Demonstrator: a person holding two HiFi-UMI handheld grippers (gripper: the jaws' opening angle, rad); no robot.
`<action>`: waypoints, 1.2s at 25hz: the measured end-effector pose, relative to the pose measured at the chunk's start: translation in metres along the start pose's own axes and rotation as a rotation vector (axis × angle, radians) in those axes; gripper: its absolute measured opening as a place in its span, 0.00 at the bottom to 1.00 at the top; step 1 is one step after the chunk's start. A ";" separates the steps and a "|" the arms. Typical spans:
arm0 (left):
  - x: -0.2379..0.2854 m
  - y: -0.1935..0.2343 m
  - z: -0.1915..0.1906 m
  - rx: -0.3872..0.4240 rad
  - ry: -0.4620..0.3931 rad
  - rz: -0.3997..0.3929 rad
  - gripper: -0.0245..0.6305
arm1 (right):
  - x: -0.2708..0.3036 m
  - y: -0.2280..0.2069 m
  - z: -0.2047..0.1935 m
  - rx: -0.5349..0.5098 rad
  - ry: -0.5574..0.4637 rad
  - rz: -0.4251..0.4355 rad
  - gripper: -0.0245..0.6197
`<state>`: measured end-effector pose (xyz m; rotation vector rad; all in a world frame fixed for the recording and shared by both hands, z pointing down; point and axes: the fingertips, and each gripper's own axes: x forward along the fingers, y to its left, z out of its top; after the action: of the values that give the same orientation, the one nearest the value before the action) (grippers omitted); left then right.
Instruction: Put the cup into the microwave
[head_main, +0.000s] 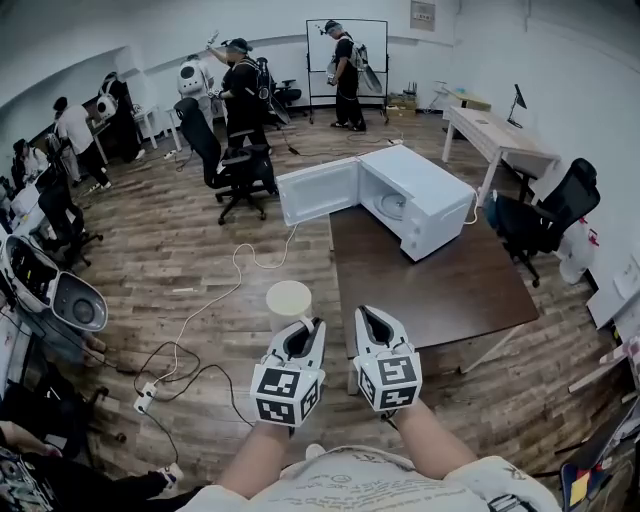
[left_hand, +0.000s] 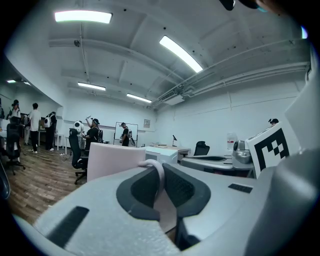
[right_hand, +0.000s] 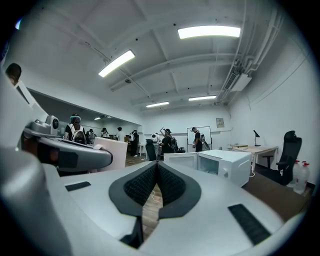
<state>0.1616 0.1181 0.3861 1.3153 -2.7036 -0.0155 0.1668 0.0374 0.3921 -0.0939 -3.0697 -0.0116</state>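
A pale cup hangs in the air left of the dark table, over the wood floor. My left gripper is shut on the cup's handle, and the cup body stands just past the jaws. The white microwave stands at the table's far end with its door swung open to the left. It also shows small behind the cup and ahead to the right. My right gripper is beside the left one, shut with nothing between its pads.
A power strip and cables trail across the floor on the left. Black office chairs stand beyond the microwave door, another right of the table. A light desk lines the right wall. Several people stand far off.
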 end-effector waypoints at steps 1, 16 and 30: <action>-0.001 0.008 0.000 0.000 -0.001 0.001 0.08 | 0.006 0.006 0.000 -0.005 0.003 0.001 0.06; -0.022 0.092 -0.014 -0.010 0.006 0.006 0.08 | 0.063 0.062 -0.019 -0.015 0.051 -0.003 0.06; 0.031 0.159 -0.021 0.012 0.045 0.003 0.08 | 0.145 0.047 -0.026 0.025 0.036 -0.007 0.06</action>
<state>0.0211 0.1929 0.4218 1.2985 -2.6727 0.0307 0.0268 0.0934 0.4289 -0.0804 -3.0333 0.0243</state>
